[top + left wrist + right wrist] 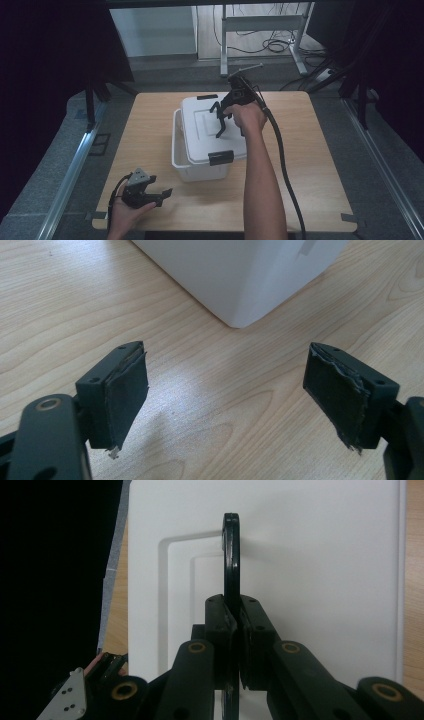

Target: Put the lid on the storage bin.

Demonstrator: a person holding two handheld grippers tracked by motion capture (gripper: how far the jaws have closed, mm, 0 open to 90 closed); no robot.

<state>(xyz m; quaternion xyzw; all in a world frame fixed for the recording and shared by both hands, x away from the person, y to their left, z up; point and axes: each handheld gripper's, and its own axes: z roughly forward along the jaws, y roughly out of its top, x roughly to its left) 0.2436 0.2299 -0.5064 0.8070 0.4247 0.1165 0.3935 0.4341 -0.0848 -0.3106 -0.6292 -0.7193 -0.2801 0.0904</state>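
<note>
White rectangular plastic storage box (200,160) sits mid-table on the pale wooden tabletop (310,175), its white recessed lid (202,127) resting askew on top, shifted toward the right so the box's left rim shows bare beside it. Right gripper (231,129) is above the lid; in the right gripper view its jaws are clenched on the thin black plastic lid handle (230,565), which stands upright on edge between the pads. Black clip latches visible at the near edge (221,157) and far edge (206,96) of the lid; whether they are fastened cannot be told, though the lid's skew suggests not. Left gripper (157,192) rests low near the table's front left corner, jaws spread wide and holding nothing, the box corner just ahead of it. Judgement: grasp on handle achieved, lid likely freed; lifting it clear or seating it square remains to do.
</note>
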